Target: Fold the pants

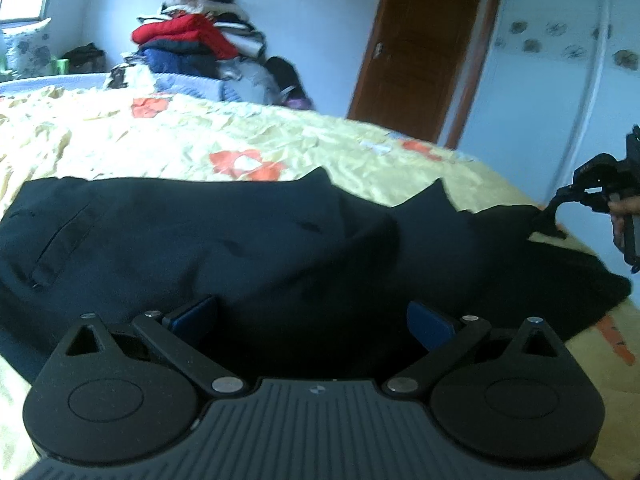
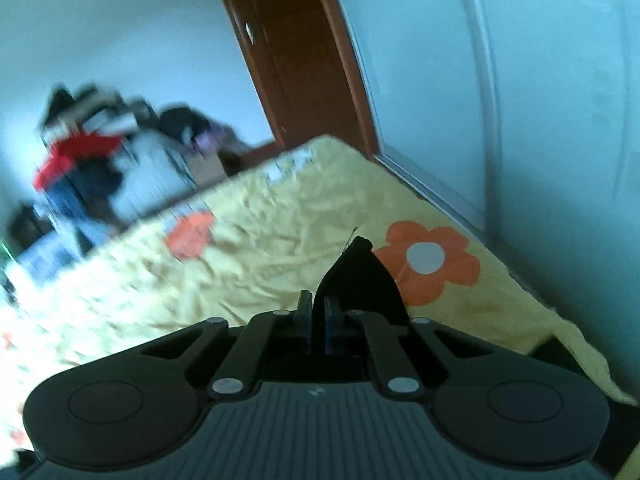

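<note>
The dark pants (image 1: 224, 240) lay spread across the near part of the bed (image 1: 120, 136), waist and pocket toward the left, the leg end bunched toward the right edge. The right tool (image 2: 318, 316) was clenched on a peak of that dark cloth, which stood up between its pads; in the left wrist view it showed at the far right, a hand (image 1: 624, 216) behind it, pulling a corner of the fabric up. The left tool (image 1: 312, 320) hovered low over the near edge of the pants with its jaws released and nothing gripped.

To fold cleanly, the left tool would probably need to pinch the matching near corner, so both ends could lift together and carry over toward the waist without the cloth sagging or twisting.

The bed wore a crumpled yellow cover with orange flowers (image 2: 428, 260). Beyond it stood a heap of clothes (image 1: 192, 44), a brown wooden door (image 1: 420, 48) and pale walls.
</note>
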A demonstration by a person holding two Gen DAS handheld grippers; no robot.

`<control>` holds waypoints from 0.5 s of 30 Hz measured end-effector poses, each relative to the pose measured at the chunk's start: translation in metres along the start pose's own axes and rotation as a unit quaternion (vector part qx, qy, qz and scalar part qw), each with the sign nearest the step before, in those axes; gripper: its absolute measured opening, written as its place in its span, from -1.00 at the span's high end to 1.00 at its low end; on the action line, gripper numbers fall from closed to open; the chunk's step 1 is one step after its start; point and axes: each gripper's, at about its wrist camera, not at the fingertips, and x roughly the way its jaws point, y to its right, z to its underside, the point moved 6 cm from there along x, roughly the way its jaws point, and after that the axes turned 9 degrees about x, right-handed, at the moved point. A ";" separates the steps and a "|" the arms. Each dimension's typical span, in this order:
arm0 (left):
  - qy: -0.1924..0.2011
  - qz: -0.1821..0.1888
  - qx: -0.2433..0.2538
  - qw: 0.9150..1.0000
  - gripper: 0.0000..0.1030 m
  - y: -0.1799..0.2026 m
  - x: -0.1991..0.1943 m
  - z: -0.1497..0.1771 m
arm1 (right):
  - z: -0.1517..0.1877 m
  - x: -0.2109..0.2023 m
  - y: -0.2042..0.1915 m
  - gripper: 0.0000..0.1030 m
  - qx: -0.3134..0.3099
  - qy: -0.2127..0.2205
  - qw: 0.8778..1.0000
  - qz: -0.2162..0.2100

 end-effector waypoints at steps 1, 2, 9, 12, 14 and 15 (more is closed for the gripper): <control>0.003 0.001 0.007 1.000 -0.97 0.003 -0.002 -0.001 | -0.003 -0.011 0.005 0.89 0.014 0.004 1.000 -0.021; 0.004 -0.001 0.019 1.000 -0.97 0.008 -0.003 -0.003 | -0.005 -0.020 0.007 0.89 0.017 0.008 0.999 -0.033; 0.032 0.033 0.143 0.989 -0.98 0.079 -0.010 -0.031 | -0.016 -0.058 0.030 0.89 0.061 0.020 0.993 -0.094; 0.034 0.038 0.177 0.983 -0.98 0.102 -0.005 -0.041 | -0.013 -0.067 0.046 0.89 0.086 0.011 0.990 -0.109; 0.040 0.035 0.188 0.981 -0.98 0.111 -0.004 -0.043 | -0.003 -0.063 0.059 0.88 0.095 -0.013 0.990 -0.104; 0.041 0.034 0.190 0.980 -0.98 0.112 -0.002 -0.042 | 0.004 -0.060 0.067 0.88 0.107 -0.027 0.988 -0.112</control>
